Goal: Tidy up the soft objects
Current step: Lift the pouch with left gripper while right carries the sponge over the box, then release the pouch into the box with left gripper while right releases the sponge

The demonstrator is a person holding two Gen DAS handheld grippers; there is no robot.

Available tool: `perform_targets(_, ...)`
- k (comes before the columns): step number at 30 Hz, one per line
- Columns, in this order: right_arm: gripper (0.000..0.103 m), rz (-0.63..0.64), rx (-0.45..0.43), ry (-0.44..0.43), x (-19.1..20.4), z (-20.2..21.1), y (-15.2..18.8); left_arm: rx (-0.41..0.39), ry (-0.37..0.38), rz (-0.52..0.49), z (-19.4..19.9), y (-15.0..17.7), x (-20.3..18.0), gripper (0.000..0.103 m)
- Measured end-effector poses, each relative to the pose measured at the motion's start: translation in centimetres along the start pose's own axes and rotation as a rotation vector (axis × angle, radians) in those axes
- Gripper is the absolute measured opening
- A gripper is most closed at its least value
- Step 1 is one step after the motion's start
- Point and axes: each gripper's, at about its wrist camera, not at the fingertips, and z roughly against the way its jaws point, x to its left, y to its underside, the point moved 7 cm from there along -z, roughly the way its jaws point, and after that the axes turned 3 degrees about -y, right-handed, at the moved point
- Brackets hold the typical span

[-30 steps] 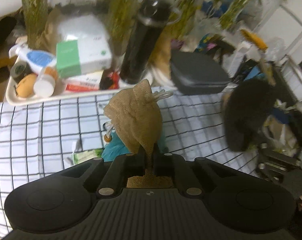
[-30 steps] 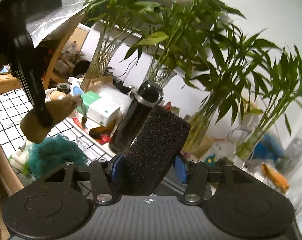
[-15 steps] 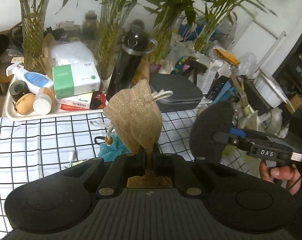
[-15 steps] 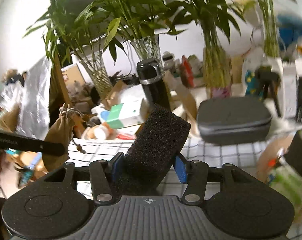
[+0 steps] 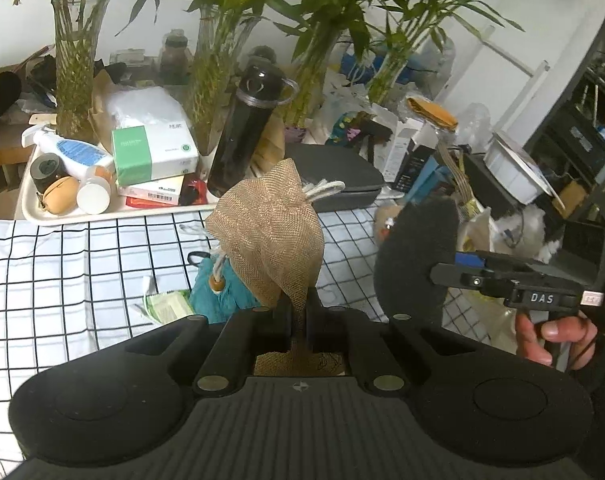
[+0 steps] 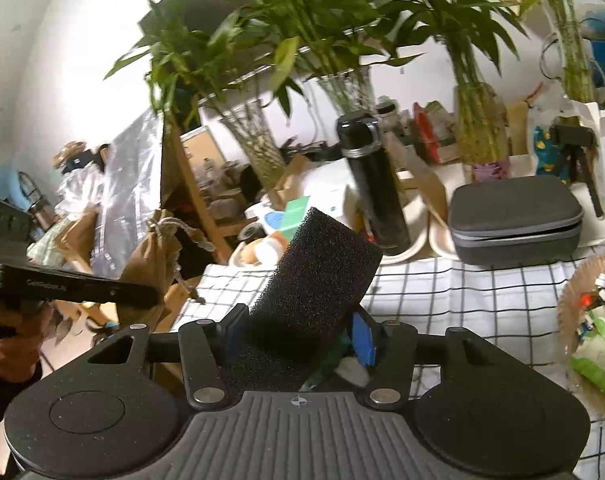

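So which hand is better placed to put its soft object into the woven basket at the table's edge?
Right, probably. The right gripper holds the black sponge, and the woven basket lies close on its side. The left gripper, pinching the burlap pouch, is further away, over the teal mesh ball.

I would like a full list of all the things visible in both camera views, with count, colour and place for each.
burlap pouch: 1, tan, clamped in left tool, off the table
foam sponge: 1, black, clamped in right tool
mesh puff: 1, teal, on the cloth behind the pouch
checked cloth: 1, white with black lines, covering the table
tray: 1, cream, far left of table, holding bottles and boxes
flask: 1, black, upright by the tray
zip case: 1, grey, beyond the cloth
glass vases with bamboo: several, green, at the back
left tool: 1, black, shut
right tool: 1, black with blue pads
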Motion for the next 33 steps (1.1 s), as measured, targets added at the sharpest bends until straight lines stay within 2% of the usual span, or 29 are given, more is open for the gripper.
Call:
perform_targets(10, 0.056, 0.053, 0.01, -0.11, 3.8, 2.2, 1.7, 0.011, -0.013, -0.062, 2.6, 2.9, -1.8, 0.006)
perform_targets(20, 0.057, 0.126, 0.142, -0.165, 6.6, 2.1, 5.0, 0.078, -0.078, -0.073, 3.2, 6.3, -1.6, 0.006)
perform_targets(27, 0.058, 0.169, 0.261, -0.146, 7.6, 0.7, 7.2, 0.127, -0.118, -0.081, 2.6, 8.6, -1.5, 0.01)
perform_targets(29, 0.067, 0.183, 0.297, -0.131, 7.7, 0.3, 7.7, 0.141, -0.127, -0.081, 2.4, 9.2, -1.3, 0.027)
perform_targets(30, 0.079, 0.194, 0.31, -0.116, 7.7, 0.1, 7.9, 0.138, -0.131, -0.081, 2.4, 9.4, -1.3, 0.043)
perform_targets(31, 0.088, 0.206, 0.315, -0.104, 7.7, 0.0, 8.0, 0.127, -0.135, -0.081, 2.6, 9.6, -1.2, 0.056)
perform_targets(33, 0.096, 0.227, 0.304, -0.098, 7.9, 0.2, 8.0, 0.098, -0.149, -0.081, 3.0, 9.8, -1.1, 0.062)
